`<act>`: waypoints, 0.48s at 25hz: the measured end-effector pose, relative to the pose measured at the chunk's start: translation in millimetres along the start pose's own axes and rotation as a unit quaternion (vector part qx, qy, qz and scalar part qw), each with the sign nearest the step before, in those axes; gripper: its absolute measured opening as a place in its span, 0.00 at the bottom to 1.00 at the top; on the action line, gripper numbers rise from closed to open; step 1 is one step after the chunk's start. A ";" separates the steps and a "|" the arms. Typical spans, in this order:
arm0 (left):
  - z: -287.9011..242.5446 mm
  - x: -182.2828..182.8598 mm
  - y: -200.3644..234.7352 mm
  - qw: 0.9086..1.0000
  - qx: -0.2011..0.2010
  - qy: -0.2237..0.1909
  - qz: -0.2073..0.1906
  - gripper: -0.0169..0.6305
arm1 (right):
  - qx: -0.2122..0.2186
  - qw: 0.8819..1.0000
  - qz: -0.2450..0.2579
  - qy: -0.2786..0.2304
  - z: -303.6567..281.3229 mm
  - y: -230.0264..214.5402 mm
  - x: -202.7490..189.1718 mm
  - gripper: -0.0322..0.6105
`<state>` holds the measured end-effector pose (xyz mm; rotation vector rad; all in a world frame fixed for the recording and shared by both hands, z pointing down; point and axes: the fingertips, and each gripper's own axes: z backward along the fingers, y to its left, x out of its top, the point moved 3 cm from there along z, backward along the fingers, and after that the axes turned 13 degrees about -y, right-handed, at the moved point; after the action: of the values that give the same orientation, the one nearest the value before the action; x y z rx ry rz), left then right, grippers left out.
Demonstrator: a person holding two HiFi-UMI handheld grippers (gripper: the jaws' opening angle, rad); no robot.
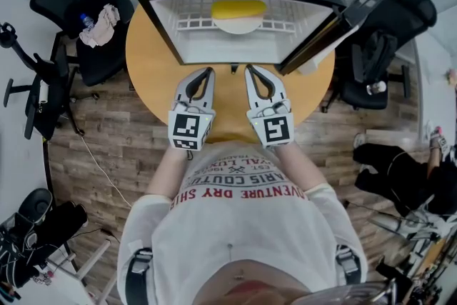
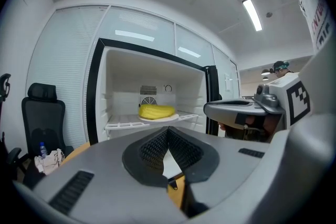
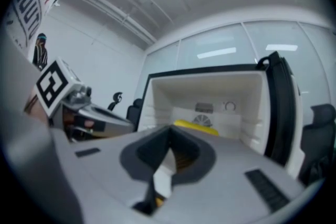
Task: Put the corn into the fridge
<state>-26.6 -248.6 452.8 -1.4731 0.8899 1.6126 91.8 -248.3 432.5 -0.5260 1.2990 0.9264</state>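
Fingers (image 2: pixel 152 149): both pairs pressed tip to tip, nothing between them.
Corn (image 1: pixel 239 8): lies on a white plate (image 1: pixel 239 27) on the fridge (image 1: pixel 171 36) shelf, so we judge our load delivered.
Grippers: left gripper (image 1: pixel 208 71) and right gripper (image 1: pixel 250 69) side by side over the worktop (image 1: pixel 153 75), pointing at the open fridge, door (image 1: pixel 343 19) swung right.
Arms: forearms bent, close to our torso.

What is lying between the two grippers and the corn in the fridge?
In the head view, only bare table and the front of the wire shelf lie between the left gripper, the right gripper and the corn on its plate.
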 end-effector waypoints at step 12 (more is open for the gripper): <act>2.4 13.0 1.9 0.999 -0.005 -0.038 0.032 0.07 | -0.005 1.000 0.015 -0.016 -9.1 2.0 12.9 0.10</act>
<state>-29.9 -246.4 440.1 -1.3930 0.8952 1.7118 84.9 -250.7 418.3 -0.4995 1.2769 0.9622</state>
